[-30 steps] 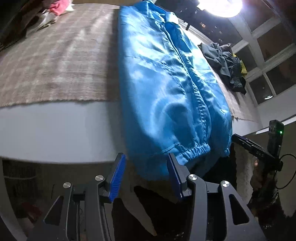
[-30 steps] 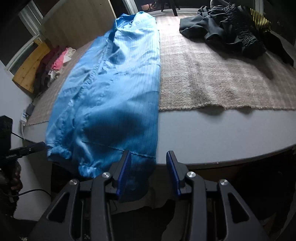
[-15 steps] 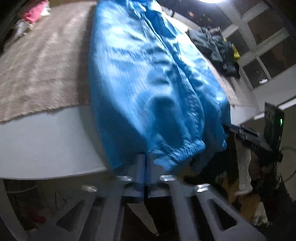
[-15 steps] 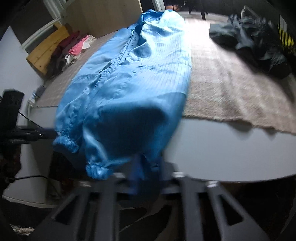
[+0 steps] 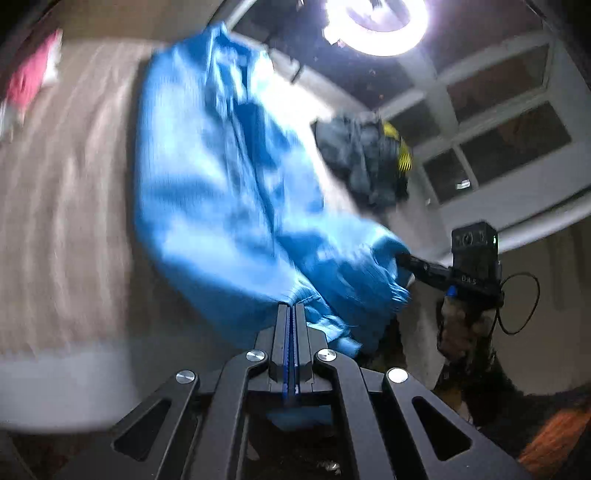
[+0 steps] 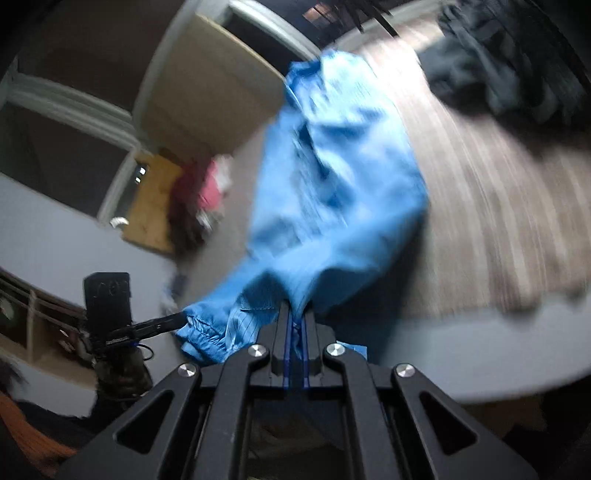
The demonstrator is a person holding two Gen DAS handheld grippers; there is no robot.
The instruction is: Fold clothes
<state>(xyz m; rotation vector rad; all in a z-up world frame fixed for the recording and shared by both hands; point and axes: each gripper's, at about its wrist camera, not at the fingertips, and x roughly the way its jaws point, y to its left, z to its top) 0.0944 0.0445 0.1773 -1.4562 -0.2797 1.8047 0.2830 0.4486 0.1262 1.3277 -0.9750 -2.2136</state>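
Left gripper (image 5: 290,308): the jaws are pressed together on the near hem of the blue garment (image 5: 221,192); cloth comes out just ahead of the fingertips.
Right gripper (image 6: 296,314): the jaws are also pressed together, with a fold of the same hem pinched between the blue pads.
Blue garment: its near end is lifted by both grippers; the rest stretches away from the fingers over the rug (image 5: 66,206). A gathered cuff (image 6: 199,339) hangs to the left of the right fingers.
Table edge: the grey rim of the table (image 6: 480,350) runs just beyond the right fingers and to their right; it is bare there.
Open room: the rug is bare to the left of the left fingers and to the right of the right fingers.
Dark clothes (image 6: 509,66): a pile far ahead, to the right of the garment, well apart from it.
Pink clothes (image 5: 33,77): far ahead on the left; blurred, perhaps several pieces.
Room: a bright lamp (image 5: 376,26) overhead, and windows (image 5: 502,140) to the right.
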